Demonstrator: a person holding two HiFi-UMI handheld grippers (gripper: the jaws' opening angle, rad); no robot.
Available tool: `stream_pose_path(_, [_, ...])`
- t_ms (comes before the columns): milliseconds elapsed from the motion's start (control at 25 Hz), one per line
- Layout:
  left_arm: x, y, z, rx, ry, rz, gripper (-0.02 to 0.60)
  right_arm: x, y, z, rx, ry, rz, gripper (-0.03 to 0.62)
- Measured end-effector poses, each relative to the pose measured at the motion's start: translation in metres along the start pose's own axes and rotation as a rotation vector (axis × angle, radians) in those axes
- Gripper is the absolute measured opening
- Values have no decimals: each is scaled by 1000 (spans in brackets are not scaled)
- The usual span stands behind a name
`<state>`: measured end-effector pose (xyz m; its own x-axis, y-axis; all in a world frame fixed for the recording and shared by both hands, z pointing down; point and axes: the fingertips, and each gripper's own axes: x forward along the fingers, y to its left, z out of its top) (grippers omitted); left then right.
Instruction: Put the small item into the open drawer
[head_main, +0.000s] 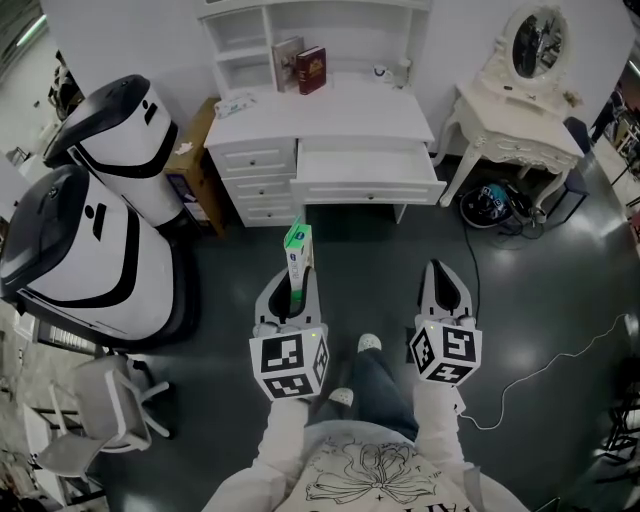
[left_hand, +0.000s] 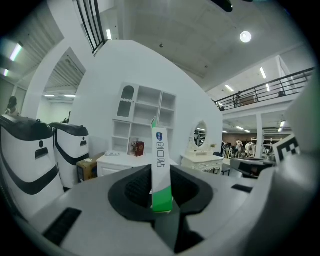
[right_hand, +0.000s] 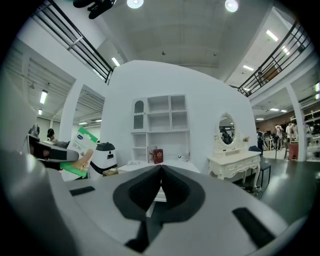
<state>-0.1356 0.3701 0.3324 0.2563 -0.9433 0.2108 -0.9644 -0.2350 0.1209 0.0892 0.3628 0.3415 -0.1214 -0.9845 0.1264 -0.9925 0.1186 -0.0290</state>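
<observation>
White and green, probably thin card, the small box (head_main: 298, 250) is a slim flat carton with crisp edges and a blue mark near its free end; its print is too small to read. The left gripper (head_main: 297, 288) is clamped on it, dark textured pads (left_hand: 137, 187) pressing its two broad faces at the green-banded near end. The box's long axis runs along the jaws, pointing away from the person toward the white desk (head_main: 330, 120). In the left gripper view it stands upright with a narrow edge to the camera. It is held in the air over the glossy dark grey floor (head_main: 380, 270), well short of the open drawer (head_main: 368, 168), a shallow white tray pulled out below the desk's smooth top. The right gripper (head_main: 440, 272) hangs beside the left, its jaws closed together on nothing. Two rounded white-and-black machines (head_main: 100, 130) stand at the left, and a carved cream dressing table (head_main: 515, 135) with an oval mirror stands at the right
</observation>
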Motion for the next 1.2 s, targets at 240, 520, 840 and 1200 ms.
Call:
stream_pose_path(240, [39, 7, 3, -8, 8, 20, 84, 43, -9, -1, 0, 11, 21, 3])
stream_pose_path(520, [113, 13, 18, -7, 8, 68, 84, 126, -34, 7, 7, 12, 57, 3])
stream_pose_path(840, [211, 14, 53, -17, -5, 125, 84, 237, -68, 40, -2, -1, 127, 3])
stream_pose_path(1200, [295, 12, 67, -22, -9, 157, 84, 321, -99, 42, 15, 9, 161, 3])
